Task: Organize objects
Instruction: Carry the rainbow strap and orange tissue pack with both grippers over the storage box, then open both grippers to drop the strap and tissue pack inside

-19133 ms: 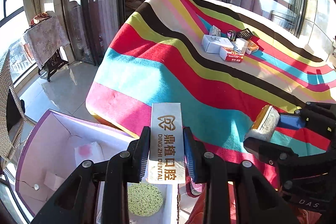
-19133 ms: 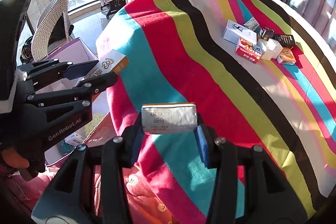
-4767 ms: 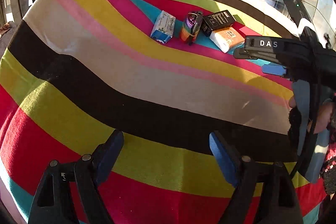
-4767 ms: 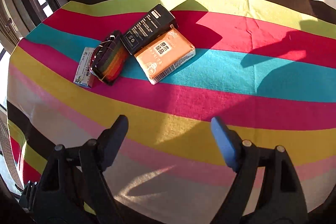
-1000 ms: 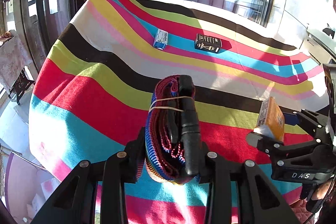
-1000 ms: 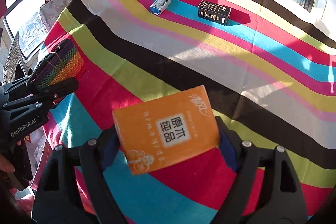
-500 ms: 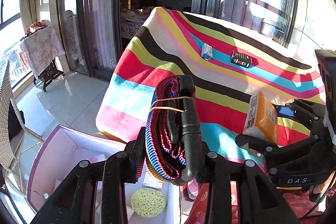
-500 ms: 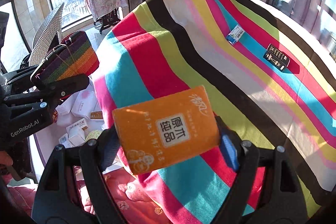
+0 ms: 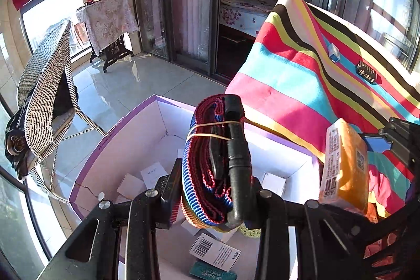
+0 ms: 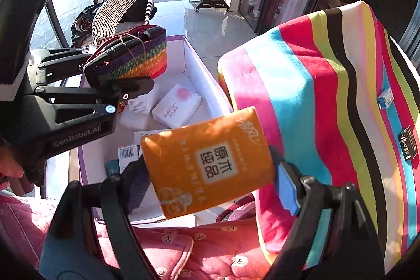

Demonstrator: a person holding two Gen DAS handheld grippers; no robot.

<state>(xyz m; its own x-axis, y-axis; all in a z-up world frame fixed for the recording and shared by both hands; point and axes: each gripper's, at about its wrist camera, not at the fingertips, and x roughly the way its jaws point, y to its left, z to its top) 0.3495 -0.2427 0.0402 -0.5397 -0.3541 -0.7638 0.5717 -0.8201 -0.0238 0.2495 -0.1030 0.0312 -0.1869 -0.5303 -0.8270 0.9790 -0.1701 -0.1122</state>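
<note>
Both grippers are loaded as I read it: my left gripper (image 9: 210,190) has its fingers clamped on the rolled rainbow strap (image 9: 216,162), which stands upright with its long axis running up out of the fingers and a rubber band round it, while my right gripper (image 10: 210,172) grips the orange tissue pack (image 10: 207,164) across its width, broad face toward the lens. What the coming drop turns on lies just below and beyond: the open purple-edged box (image 9: 115,138) on the floor sits directly under the strap, so the left hand is the nearer one; the tissue pack hangs over the box's near right corner, beside the striped table (image 10: 328,96). Farther off on the table, a small blue box (image 10: 385,98) and a black box (image 10: 408,144) remain to fetch, I judge.
</note>
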